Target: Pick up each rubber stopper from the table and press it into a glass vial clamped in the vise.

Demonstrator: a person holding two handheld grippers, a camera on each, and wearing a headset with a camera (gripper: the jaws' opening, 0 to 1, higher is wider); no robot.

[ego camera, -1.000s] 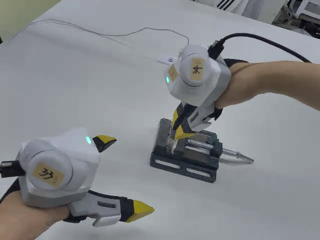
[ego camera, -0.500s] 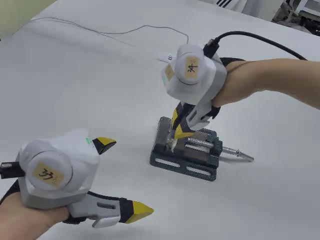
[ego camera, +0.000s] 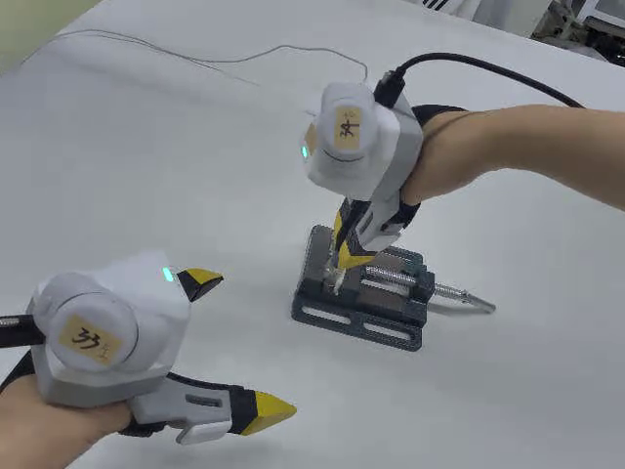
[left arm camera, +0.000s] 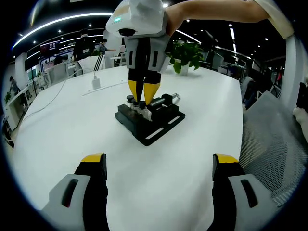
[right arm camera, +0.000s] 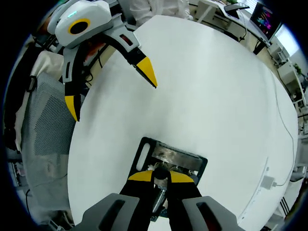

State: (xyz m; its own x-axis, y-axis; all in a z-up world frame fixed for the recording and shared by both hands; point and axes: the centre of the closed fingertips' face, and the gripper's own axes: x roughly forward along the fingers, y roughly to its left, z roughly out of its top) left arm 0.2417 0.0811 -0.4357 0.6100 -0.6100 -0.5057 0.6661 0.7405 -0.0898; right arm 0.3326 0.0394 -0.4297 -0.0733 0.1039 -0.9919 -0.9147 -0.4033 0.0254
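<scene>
- While the white table (ego camera: pixel 146 166) takes up most of the head view, the work sits right of centre, where a dark bench vise (ego camera: pixel 363 311) stands on it.
- Right gripper (ego camera: pixel 342 262) points down onto the top of the vise at mid-frame. In its own view the yellow tips are drawn close together around a small dark round thing, judged to be the rubber stopper (right arm camera: pixel 161 172).
- Left gripper (ego camera: pixel 234 347) hovers at lower left, well apart from the vise, its jaws spread wide and holding nothing.
- Glass vial (ego camera: pixel 336 284) shows as a pale sliver clamped in the vise, just below the right gripper's tips. Whether the stopper touches its mouth cannot be told.
- Step in hand, as a judgement: seating the stopper in the vial.
- Next move calls for a straight downward push in line with the vial's mouth, then a loosened grip. A tilted push could skew the stopper or strain the glass.
</scene>
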